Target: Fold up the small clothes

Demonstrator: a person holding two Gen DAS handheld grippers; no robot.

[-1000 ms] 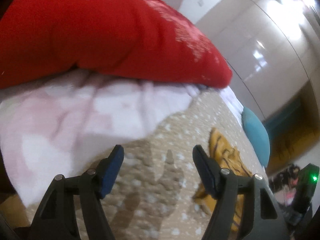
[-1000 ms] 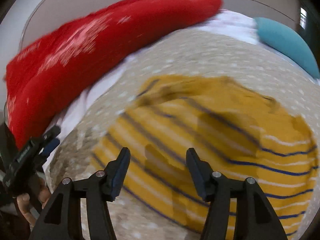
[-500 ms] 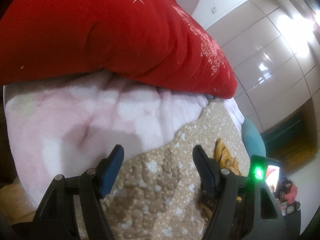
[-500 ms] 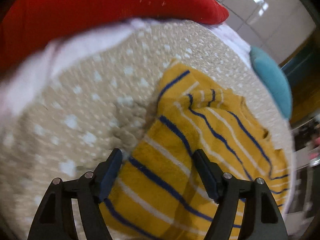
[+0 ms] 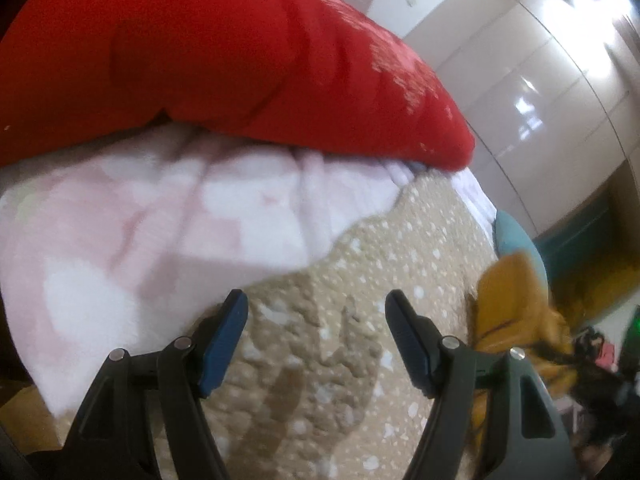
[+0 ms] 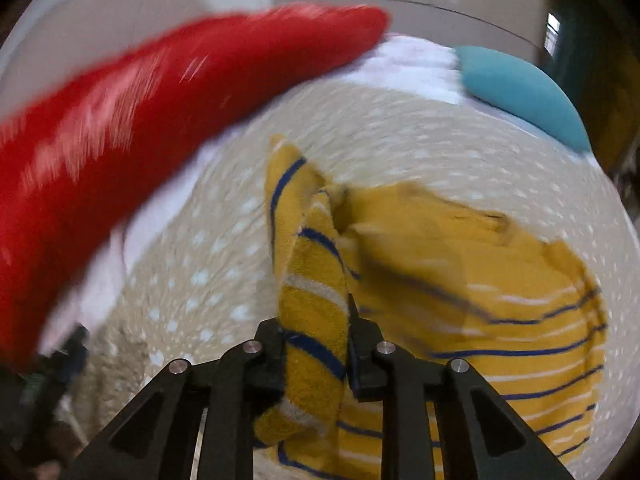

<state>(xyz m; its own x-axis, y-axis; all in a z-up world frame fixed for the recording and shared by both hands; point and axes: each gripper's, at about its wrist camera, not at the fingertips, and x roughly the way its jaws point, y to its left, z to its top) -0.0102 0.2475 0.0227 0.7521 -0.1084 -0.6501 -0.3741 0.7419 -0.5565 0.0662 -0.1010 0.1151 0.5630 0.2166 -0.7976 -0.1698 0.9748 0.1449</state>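
Progress is at an early stage. Right gripper [image 6: 316,344] has just been closing, and its jaws now pinch a bunched edge of the mustard-yellow knitted garment with navy and white stripes [image 6: 480,280], lifting that strip clear of the beige quilted bedspread with pale dots [image 6: 400,128]. The remainder of the garment lies crumpled and unflattened on the bedspread (no neat fold is visible). Left gripper [image 5: 316,332] hovers over bare bedspread with jaws spread and nothing between them, well apart from the garment at its right. Red cushion [image 5: 240,60] and pink-white fleece blanket [image 5: 160,220] lie beyond. Judgement: spreading and all folds remain outstanding.
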